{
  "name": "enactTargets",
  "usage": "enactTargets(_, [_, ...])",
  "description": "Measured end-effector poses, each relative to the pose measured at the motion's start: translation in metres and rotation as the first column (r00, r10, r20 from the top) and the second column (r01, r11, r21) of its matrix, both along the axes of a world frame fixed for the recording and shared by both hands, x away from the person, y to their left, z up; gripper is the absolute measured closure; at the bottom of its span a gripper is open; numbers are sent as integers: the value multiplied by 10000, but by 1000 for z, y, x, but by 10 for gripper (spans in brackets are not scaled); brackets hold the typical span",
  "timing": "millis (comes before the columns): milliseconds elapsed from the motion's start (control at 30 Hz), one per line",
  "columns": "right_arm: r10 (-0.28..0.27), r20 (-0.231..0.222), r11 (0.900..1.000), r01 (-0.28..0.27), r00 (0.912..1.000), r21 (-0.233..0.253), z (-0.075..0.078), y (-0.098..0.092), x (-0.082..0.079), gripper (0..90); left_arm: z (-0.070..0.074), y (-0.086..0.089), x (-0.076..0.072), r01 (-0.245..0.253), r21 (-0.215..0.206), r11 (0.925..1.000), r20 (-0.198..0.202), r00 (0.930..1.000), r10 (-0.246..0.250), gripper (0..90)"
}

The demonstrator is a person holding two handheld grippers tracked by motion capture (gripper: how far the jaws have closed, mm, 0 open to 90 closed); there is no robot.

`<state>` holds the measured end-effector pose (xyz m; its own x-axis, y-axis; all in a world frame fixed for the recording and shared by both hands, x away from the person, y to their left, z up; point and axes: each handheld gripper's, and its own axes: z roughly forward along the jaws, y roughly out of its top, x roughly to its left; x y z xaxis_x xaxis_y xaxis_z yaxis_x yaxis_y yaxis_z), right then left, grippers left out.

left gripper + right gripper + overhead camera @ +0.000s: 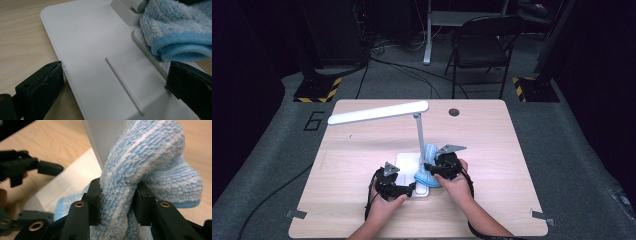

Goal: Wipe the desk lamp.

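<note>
The cloth (150,170) is soft, fluffy and light, blue with pale stripes, and it squashes when I squeeze it. My right claw (117,202) is clamped on a fat fold in its middle, which I think is the best place to grab, since thin edges could slip out. The cloth is bunched up tall and presses against the bottom of the lamp's post (105,137), so its long way runs up and down along the post, and its loose end droops onto the base (100,62). The lamp (418,135) looks stiff and smooth, and I think it could tip if I push hard. So my left claw (396,190) holds the base by its near end, one jaw at each side edge, touching but not squeezed together. The lamp stands near the middle of the table (492,150), a bit toward my edge. Its long white head (377,113) points to the left edge.
</note>
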<state>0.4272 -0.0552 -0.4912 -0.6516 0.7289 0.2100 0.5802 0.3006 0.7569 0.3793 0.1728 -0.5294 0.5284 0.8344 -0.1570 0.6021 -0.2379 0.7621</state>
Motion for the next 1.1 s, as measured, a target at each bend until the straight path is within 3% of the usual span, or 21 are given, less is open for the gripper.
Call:
enactTargets(133, [10,-177,9993,-4,9998,363,-7,-3,3,627,0,0,0,33,2,10000,-32,10000,-33,10])
enactTargets(267, [95,-184,9997,-91,9998,223,-2,-2,4,630,0,0,0,39,5,10000,-36,10000,-39,10])
enactTargets(300, [40,-362,9997,-31,9993,261,0,-2,3,631,0,0,0,36,1,10000,-34,10000,-36,10])
enactTargets(467, [27,-400,9968,5,9992,794,9,-5,1,636,0,0,0,3,8,10000,9,10000,-3,10])
enactTargets(633, [84,278,9897,-122,9996,1428,28,-9,-5,635,0,0,0,39,5,10000,-38,10000,-39,10])
enactTargets(833, [285,1214,9742,-548,9922,2191,65,-14,-11,632,0,-1,0,-51,-101,9999,-8,10000,51,10])
enactTargets(967, [310,1742,9714,-707,9842,2269,87,-14,-16,632,0,0,0,14,1,10000,3,10000,-14,10])
enactTargets(1100, [223,2052,9681,-724,9785,2398,97,-19,-18,629,0,1,1,-45,-67,10000,-101,9999,44,12])
